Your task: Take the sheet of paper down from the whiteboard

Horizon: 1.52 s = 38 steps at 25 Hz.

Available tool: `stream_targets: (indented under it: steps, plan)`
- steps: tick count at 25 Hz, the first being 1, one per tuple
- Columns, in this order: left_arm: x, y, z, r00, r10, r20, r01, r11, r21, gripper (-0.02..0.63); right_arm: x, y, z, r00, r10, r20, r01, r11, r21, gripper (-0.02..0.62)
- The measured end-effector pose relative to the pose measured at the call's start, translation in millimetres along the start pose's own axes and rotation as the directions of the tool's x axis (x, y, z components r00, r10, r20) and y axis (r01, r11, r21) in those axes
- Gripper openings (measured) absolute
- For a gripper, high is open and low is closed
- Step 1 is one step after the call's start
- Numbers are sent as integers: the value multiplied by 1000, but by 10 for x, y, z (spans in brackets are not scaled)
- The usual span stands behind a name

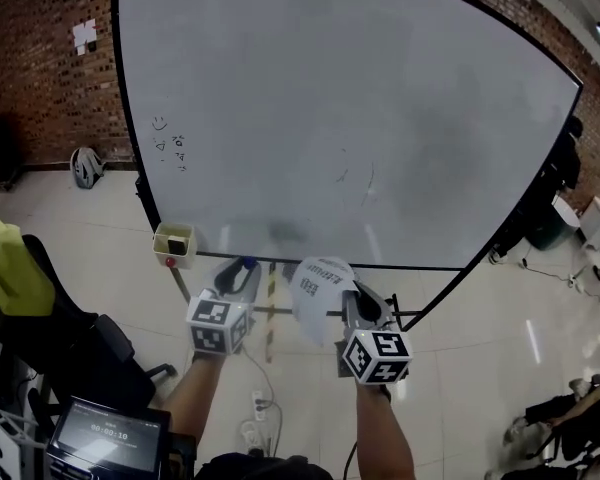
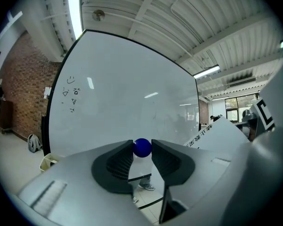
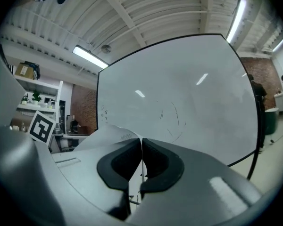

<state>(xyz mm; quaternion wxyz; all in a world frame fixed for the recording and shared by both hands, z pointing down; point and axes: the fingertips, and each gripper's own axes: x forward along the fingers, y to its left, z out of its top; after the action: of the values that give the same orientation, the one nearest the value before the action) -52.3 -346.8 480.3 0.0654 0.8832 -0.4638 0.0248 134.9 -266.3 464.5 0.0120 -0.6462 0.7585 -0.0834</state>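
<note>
The white sheet of paper (image 1: 317, 293), with black print on it, is off the whiteboard (image 1: 360, 118) and hangs bent below the board's lower edge. My right gripper (image 1: 352, 294) is shut on its edge; in the right gripper view the paper (image 3: 108, 135) runs left out of the closed jaws (image 3: 141, 144). My left gripper (image 1: 244, 270) is to the left, just below the board, with a small blue round magnet (image 2: 142, 147) pinched between its tips (image 2: 142, 146). The paper (image 2: 221, 133) shows at the right of the left gripper view.
A small yellow box (image 1: 173, 245) hangs at the board's lower left corner. The board carries faint scribbles (image 1: 170, 143). A dark chair (image 1: 90, 353) with a yellow cloth (image 1: 10, 268) stands at the left, and a screen (image 1: 105, 438) sits near my left arm. The board's frame and cables (image 1: 270, 313) are below.
</note>
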Motion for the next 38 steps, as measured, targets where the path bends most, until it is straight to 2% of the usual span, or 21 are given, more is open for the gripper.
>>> stream_targets:
  steps: [3,8,14,20,27,31,35,38]
  plan:
    - [-181,-250,-65,1000,4,26,-4,1000,19,123,-291,59,16,1000,1,21,1,998,-69,14]
    - [-395,-624,-303,1000,11,-9,-11,999,42,123,-779,140,-1,999,-2,38,7,990,-140,14]
    - [-846,-1070,-299,1000,14,4,-14,999,47,123,-1394,255,60,998,-9,67,25,970,-241,14]
    - [-991,-1028,-361,1000,29,8,-29,999,46,123,-1496,328,-96,998,9,55,2,980,-197,14]
    - [-1247,-1206,-286,999,30,19,-31,996,82,123,-1660,397,-96,998,5,57,6,980,-201,14]
    - [-1263,-1269,-258,999,26,27,-28,996,89,123,-1702,444,-61,999,4,41,6,973,-230,12]
    - [-1270,-1304,-226,999,33,37,-36,995,89,123,-1710,456,-58,999,9,45,0,981,-192,12]
    - [-1278,-1304,-253,999,40,32,-43,995,87,123,-1704,402,-73,999,2,52,9,977,-212,12]
